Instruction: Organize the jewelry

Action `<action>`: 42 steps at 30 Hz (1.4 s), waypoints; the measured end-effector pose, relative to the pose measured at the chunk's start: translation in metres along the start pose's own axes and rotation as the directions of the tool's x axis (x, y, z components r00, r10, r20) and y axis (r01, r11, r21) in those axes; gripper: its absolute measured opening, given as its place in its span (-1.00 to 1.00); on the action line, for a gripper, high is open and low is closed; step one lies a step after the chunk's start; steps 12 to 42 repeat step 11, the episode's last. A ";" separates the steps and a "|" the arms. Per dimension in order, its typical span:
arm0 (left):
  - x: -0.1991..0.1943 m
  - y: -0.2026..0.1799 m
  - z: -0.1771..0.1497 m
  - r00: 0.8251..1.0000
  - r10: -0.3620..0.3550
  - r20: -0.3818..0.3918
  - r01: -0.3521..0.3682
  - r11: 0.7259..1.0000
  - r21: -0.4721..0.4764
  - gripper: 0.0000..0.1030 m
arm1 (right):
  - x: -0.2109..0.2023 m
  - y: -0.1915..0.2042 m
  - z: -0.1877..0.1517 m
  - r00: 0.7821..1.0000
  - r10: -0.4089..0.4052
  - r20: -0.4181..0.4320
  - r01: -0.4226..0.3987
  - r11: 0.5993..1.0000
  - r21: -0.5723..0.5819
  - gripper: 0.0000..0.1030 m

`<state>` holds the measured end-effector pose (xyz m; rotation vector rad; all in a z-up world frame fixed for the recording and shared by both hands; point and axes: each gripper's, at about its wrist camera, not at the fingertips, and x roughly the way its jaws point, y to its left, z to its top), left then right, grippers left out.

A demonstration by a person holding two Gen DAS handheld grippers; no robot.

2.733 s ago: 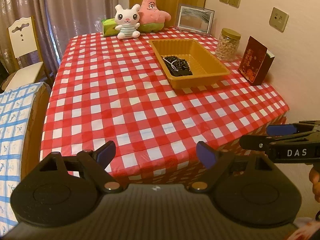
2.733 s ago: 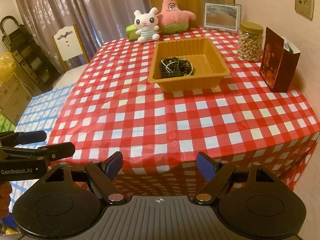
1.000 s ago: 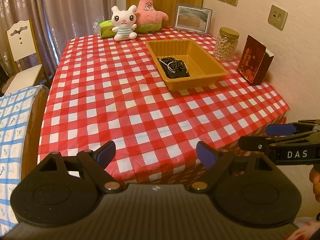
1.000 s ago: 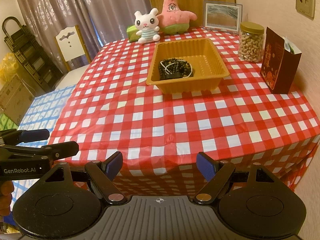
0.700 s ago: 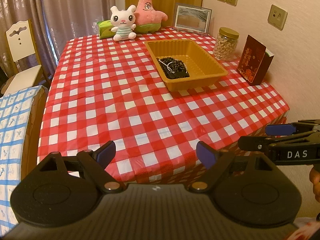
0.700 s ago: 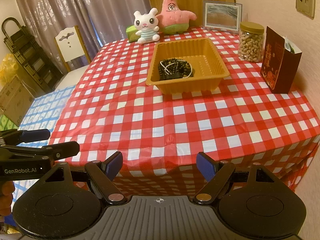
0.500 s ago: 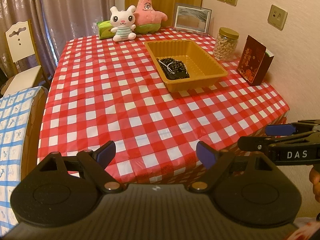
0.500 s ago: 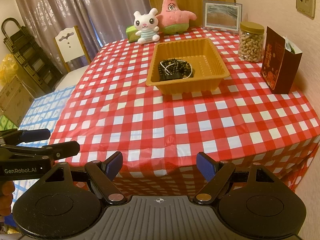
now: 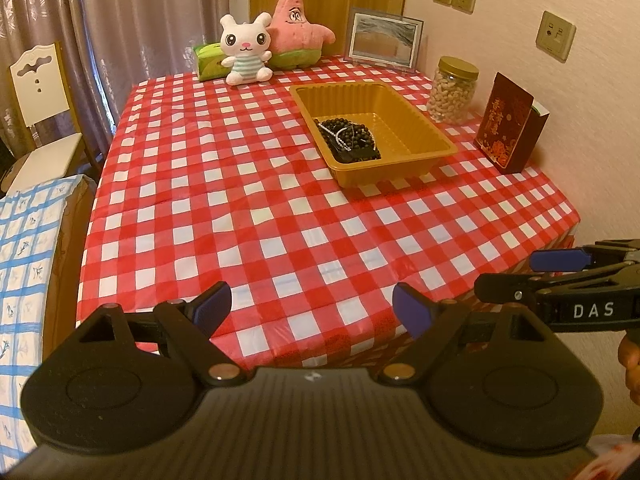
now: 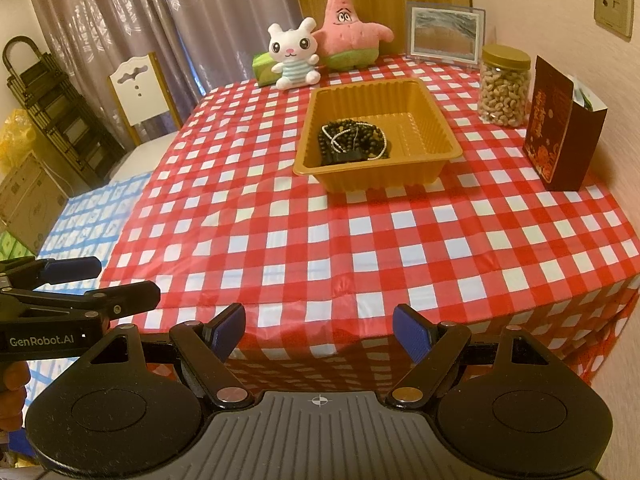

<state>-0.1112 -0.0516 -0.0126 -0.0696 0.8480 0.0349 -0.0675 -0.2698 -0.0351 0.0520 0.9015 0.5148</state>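
Grey curtains [image 10: 160, 20], white chair [image 10: 138, 92], cream wall [image 9: 592, 92].

My right gripper [image 10: 319, 330] open, low center frame; beads [image 10: 352, 139] piled in tray [image 10: 424, 128] upper middle; left gripper [image 10: 100, 284] far left.

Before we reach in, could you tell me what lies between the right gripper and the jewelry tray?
Only bare checked tablecloth lies between the right gripper and the tray, shown in the right wrist view.
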 end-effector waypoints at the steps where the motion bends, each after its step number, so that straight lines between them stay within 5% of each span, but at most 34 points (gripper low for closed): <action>1: 0.000 0.000 0.000 1.000 -0.001 0.000 0.001 1.000 0.000 0.68 | 0.000 0.000 0.000 1.000 0.000 0.000 0.000 1.000 0.000 0.56; 42: 0.001 0.003 0.003 1.000 -0.004 0.006 0.004 1.000 0.009 0.68 | 0.000 0.000 0.000 1.000 0.000 0.002 0.000 1.000 0.000 0.56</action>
